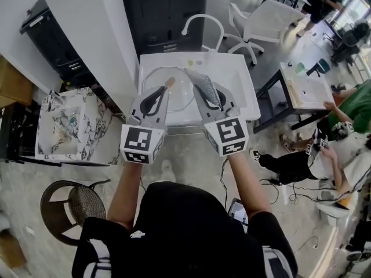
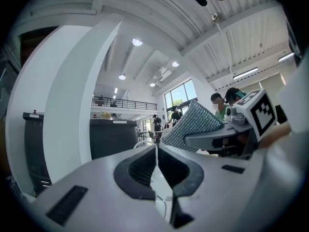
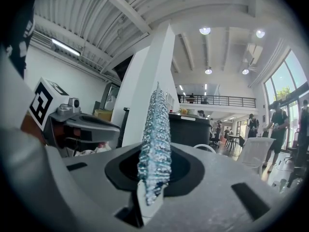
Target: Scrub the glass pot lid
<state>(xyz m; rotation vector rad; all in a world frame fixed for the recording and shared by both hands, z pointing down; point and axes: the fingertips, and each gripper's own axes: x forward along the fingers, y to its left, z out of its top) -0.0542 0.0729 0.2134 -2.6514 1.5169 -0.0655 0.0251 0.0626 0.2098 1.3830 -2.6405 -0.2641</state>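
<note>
Both pairs of jaws are closed. At the bottom centre of its own view, the left gripper (image 2: 156,154) has its dark ribbed pads almost touching. Only a thin pale sliver rises between them, which I take to be the rim of the round, clear glass pot lid (image 1: 181,95) seen edge-on. The right gripper (image 3: 153,170) is clamped on the lower end of a silvery, glittering mesh scrub pad (image 3: 154,124), and the rest of the pad stands free above the pads.

In the head view the lid sits at centre frame, held between the two grippers over the white rectangular sink (image 1: 243,97). Its small light-brown wooden knob (image 1: 170,83) lies just beside the left jaw tips. A white arched tap (image 1: 203,22) stands beyond, at upper centre.

The main risk is the hold on the lid. A pinch on a thin glass edge gives little purchase, so sideways scrubbing pressure could twist the lid out or pivot it in the pads. It would then drop into the basin and might chip.

The pad is the second worry, since it is gripped at one end only. It could fold back or pull free under a hard stroke, and the gripper's hard grey fingers would then rub the glass.
</note>
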